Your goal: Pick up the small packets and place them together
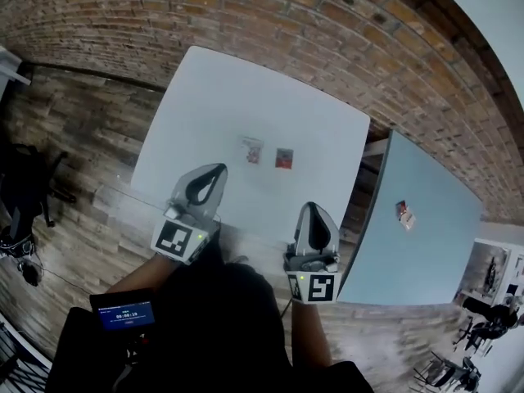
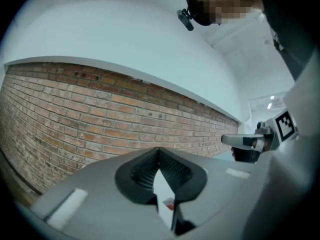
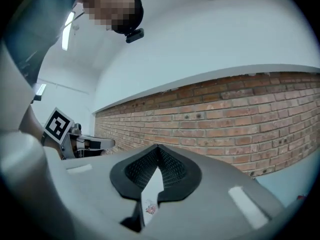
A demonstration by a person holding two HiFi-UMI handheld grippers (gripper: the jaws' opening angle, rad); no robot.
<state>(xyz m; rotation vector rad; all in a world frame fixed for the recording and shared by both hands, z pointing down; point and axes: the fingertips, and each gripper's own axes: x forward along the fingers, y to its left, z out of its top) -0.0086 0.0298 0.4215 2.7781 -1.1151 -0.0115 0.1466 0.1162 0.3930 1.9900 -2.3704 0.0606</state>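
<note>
So L gripper [image 1: 214, 173] is empty, jaws pressed together, hovering short of two small packets [image 1: 252, 150] lying near each other mid white table [image 1: 221, 97]; R gripper [image 1: 312, 210] likewise closed on nothing. Prob between picks: nxt R must spread jaws and reach third packet [image 1: 404, 213] on side table [image 1: 442, 178], clear only in head view; gripper views give mostly brick wall [image 2: 100, 114].

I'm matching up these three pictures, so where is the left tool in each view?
Head view: left tool lower left of centre, across the white table's near edge.
Left gripper view: the tool itself, bottom centre, jaws shut.
Right gripper view: far left, beside its marker cube.
Shared landmark: the brick wall.
</note>
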